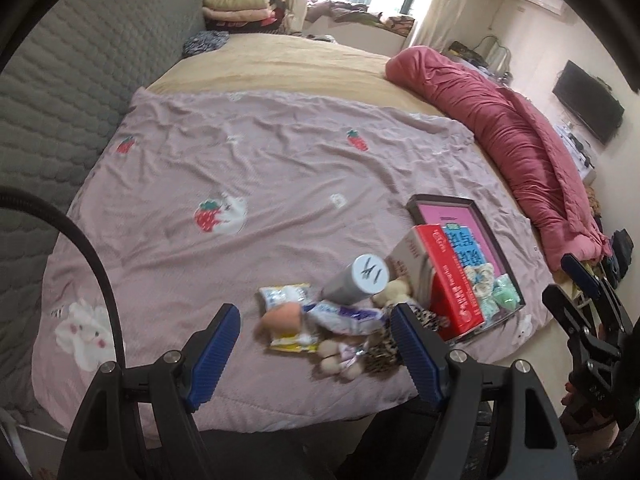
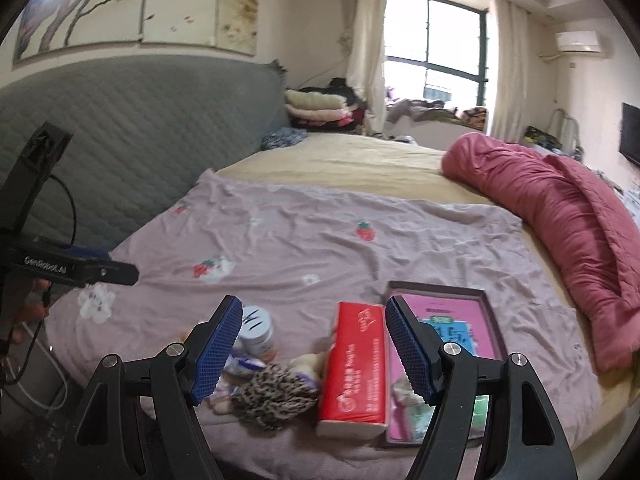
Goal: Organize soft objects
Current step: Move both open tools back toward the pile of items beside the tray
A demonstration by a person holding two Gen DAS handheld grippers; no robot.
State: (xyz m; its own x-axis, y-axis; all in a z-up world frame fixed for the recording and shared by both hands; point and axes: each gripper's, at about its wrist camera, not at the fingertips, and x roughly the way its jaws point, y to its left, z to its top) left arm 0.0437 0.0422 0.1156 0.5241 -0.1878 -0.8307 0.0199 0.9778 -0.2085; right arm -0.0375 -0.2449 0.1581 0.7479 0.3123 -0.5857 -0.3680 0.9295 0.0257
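Near the bed's front edge, a dark tray [image 1: 476, 216] held a red tissue pack [image 1: 452, 280], a blue packet [image 1: 466, 246] and green soft balls [image 1: 506, 294]. Plush toys [image 1: 340, 354] and a leopard-print pouch [image 2: 276, 396] lay beside its left edge. Both the left tongs [image 1: 314, 344] and right tongs [image 2: 314, 344] stood wide, holding nothing.

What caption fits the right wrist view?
Open right tongs hover over a red tissue pack, leopard plush and dark tray on a strawberry-print blanket.

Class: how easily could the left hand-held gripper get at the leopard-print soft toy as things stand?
Probably yes. The left hand-held gripper is open and empty above the pile, and the leopard-print soft toy lies at the near edge beside its right finger, uncovered on top. Only small plush pieces crowd against it.
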